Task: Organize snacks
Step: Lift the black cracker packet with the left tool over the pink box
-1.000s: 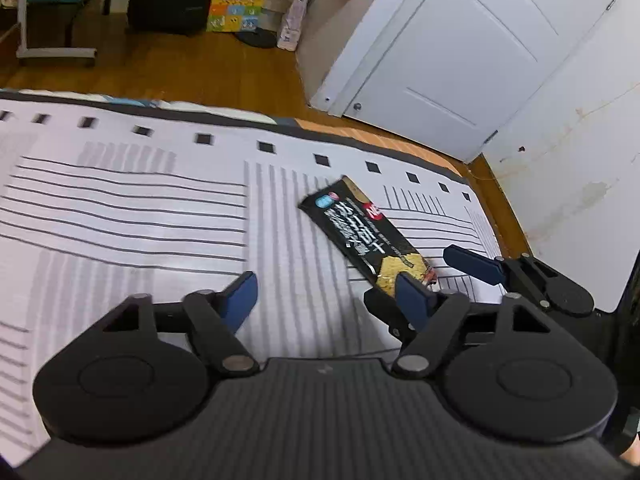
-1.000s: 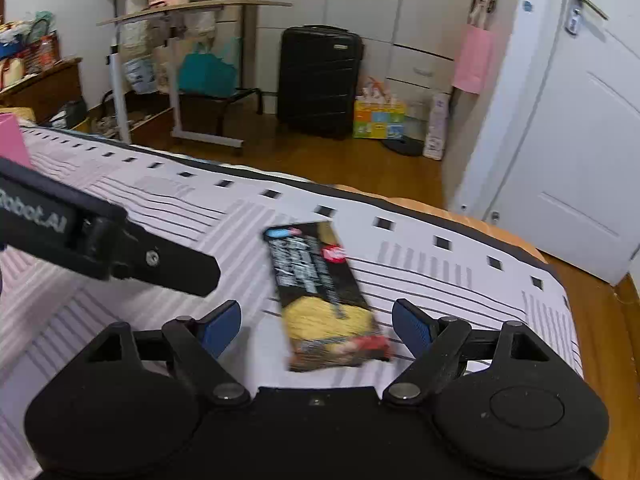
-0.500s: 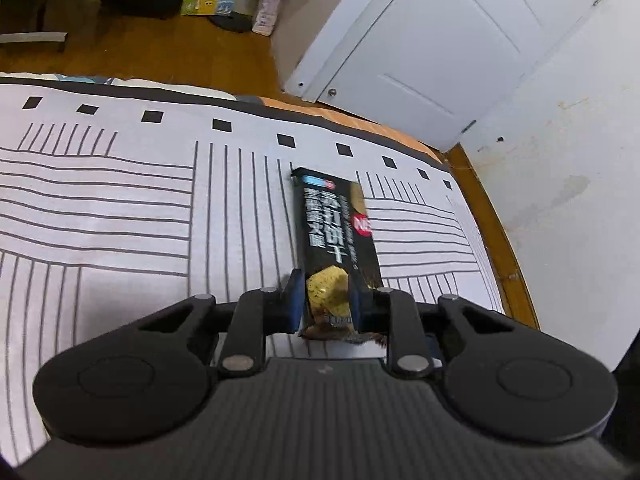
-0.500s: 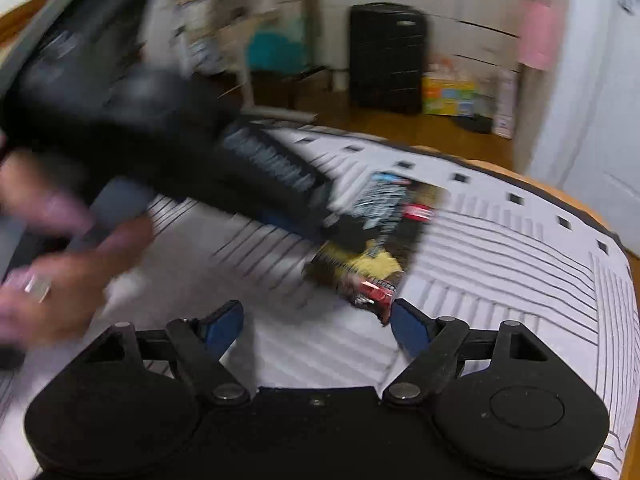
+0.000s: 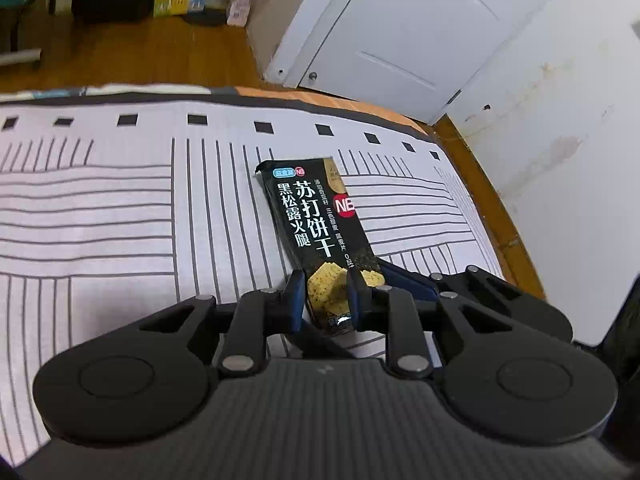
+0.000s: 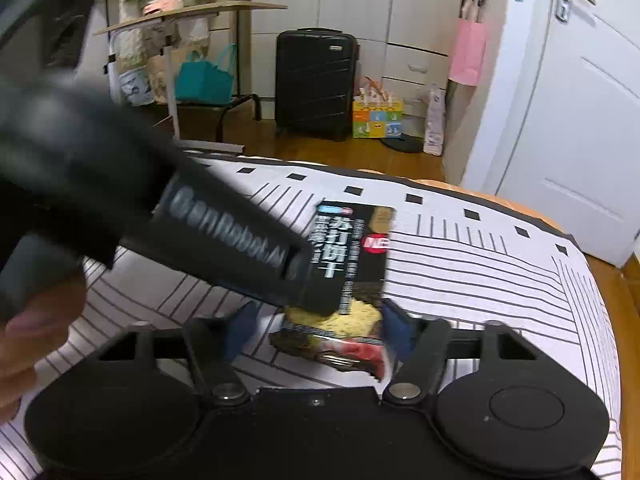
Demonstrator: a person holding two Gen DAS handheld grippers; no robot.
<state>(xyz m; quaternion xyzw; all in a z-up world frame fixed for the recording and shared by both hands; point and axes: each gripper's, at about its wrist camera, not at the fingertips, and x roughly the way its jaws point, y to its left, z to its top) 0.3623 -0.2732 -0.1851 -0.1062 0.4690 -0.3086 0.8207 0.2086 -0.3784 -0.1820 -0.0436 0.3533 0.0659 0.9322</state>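
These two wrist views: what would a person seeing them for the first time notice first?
The black soda cracker packet with large white Chinese lettering stands out against the white striped bed cover. The left hand-held gripper is shut on its near end, and the right hand-held gripper brackets that same end with its jaws wider. Beyond the bed, a black suitcase stands on the wooden floor.

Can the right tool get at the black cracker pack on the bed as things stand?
Probably yes: the right tool already brackets the cracker pack's near end. But the left tool is shut on that same end, crowding it.
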